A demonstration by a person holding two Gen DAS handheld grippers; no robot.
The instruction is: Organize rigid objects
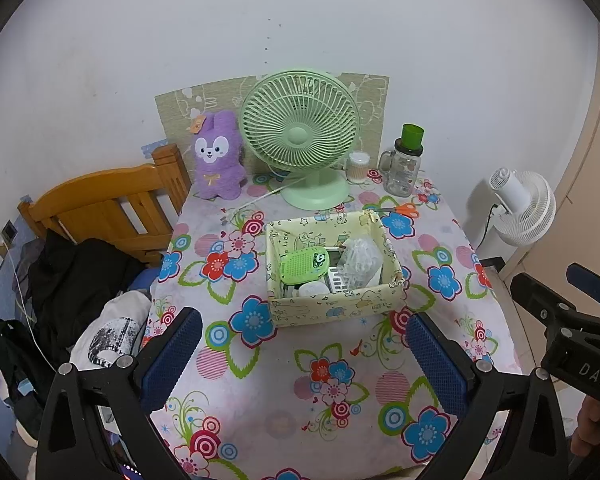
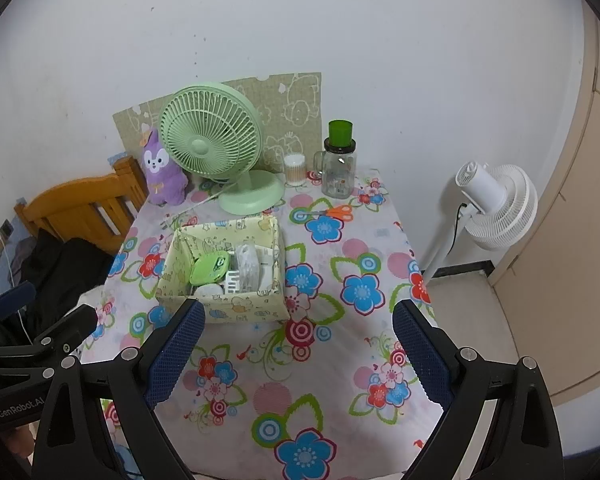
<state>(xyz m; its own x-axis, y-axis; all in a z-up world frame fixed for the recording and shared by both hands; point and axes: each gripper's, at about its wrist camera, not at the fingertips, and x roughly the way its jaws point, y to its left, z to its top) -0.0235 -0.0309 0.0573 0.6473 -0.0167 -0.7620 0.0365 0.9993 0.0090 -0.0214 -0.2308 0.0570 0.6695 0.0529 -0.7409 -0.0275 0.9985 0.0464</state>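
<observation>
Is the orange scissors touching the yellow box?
Apart. The right wrist view shows flowered tablecloth between the scissors and the box.

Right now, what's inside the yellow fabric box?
In the yellow patterned fabric box: a green perforated oval case with a panda sticker, a clear crinkled plastic bag, a white slotted plastic piece, a white round item. Anything underneath is covered.

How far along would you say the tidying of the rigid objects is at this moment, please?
Several items, including a green panda case and a clear plastic bag, already sit in the fabric box. Nothing is in hand: the left gripper and right gripper hover open and empty. The orange scissors lie outside the box on the table.
</observation>
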